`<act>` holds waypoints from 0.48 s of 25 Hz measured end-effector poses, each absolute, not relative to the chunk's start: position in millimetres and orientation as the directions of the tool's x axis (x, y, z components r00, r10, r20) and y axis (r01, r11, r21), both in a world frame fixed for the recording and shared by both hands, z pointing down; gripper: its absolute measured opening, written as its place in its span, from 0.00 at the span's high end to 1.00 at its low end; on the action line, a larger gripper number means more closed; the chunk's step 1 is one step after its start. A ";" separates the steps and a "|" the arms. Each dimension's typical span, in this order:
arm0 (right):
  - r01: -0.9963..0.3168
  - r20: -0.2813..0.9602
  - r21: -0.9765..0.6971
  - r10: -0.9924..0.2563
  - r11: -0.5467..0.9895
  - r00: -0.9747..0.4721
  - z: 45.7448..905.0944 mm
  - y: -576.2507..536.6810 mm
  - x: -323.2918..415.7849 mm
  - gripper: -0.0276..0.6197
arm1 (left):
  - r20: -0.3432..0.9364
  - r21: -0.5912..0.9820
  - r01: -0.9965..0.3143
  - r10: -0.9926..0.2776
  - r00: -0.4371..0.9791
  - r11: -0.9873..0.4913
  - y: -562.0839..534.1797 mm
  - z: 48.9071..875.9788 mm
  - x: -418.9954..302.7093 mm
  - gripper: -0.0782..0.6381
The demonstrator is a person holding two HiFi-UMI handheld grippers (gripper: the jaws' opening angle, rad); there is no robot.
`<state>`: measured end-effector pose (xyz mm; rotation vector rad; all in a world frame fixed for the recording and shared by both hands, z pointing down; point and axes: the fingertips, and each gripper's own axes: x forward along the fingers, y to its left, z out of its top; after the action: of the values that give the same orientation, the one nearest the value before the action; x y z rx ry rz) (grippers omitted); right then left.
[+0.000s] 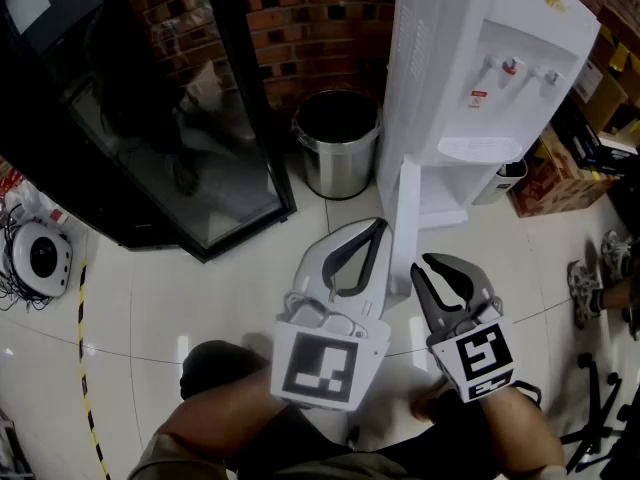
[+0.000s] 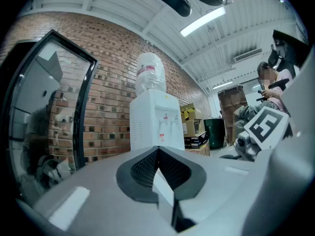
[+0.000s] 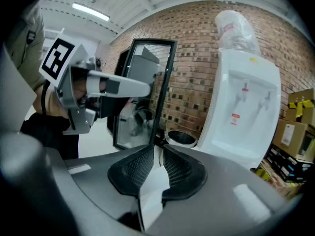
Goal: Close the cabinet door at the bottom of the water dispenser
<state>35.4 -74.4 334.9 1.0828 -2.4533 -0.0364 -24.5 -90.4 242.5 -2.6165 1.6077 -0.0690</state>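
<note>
Right gripper (image 1: 416,268) and left gripper (image 1: 379,225) point at the water dispenser (image 1: 470,68) in the upper right; its cabinet door (image 1: 404,208) stands open at centre; the right one, nearly closed, seems to pinch the door's free edge, probably to swing it shut; the left is closed and empty.

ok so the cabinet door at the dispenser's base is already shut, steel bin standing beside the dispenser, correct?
No: the head view shows the cabinet door swung open from the base of the water dispenser. The steel bin does stand beside the dispenser.
</note>
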 end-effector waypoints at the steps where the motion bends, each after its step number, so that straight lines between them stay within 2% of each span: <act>1: -0.674 0.419 0.209 -0.688 0.708 -0.592 344.1 -72.8 30.3 0.83 | 0.004 -0.081 -0.890 -0.893 0.450 -0.449 -93.4 243.5 -24.0 0.89; 6: -0.580 0.517 0.244 -0.610 0.777 -0.600 380.4 -63.9 8.4 0.73 | -0.004 -0.077 -0.889 -0.892 0.453 -0.451 -104.5 240.5 -21.4 0.89; 12: -0.524 0.616 0.245 -0.549 0.816 -0.566 415.8 -59.6 4.5 0.68 | -0.005 -0.055 -0.889 -0.890 0.456 -0.455 -116.3 241.8 -20.0 0.89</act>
<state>4.5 -59.6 415.8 0.7840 -2.2873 -0.0445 -20.0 -116.3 241.8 -2.6379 1.6119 -0.0378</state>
